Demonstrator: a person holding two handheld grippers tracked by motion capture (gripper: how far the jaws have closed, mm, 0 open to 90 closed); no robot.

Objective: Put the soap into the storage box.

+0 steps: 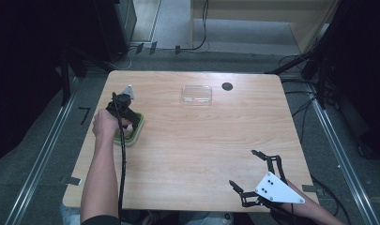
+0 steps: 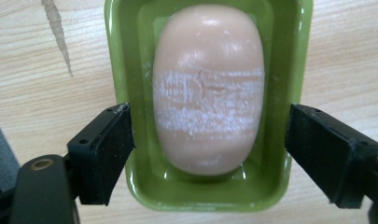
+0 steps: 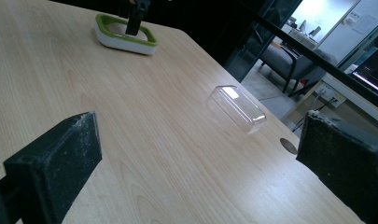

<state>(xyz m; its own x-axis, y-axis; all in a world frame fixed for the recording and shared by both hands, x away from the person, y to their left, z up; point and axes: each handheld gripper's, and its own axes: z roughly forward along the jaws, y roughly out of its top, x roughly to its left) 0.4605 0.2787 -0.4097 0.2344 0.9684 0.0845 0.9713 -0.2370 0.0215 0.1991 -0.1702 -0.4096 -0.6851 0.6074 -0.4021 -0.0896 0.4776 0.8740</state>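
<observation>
High view: a pale wooden table with rounded corners carries a green-rimmed soap dish near its left edge. The left gripper hangs right over the dish, hiding most of it. A clear plastic lid lies well apart at the far side, a dark round hole just beside it. The right gripper rests at the near right edge, jaws spread wide, nothing between them.

Left gripper view: a smooth, oval, peach soap, scuffed white across its middle, lies in the glossy green dish. The black pads stand released, outside the dish walls on either side, clear of the soap.

Right gripper view: rough black pads frame bare wood grain; the lid lies ahead, and the dish sits far off.
</observation>
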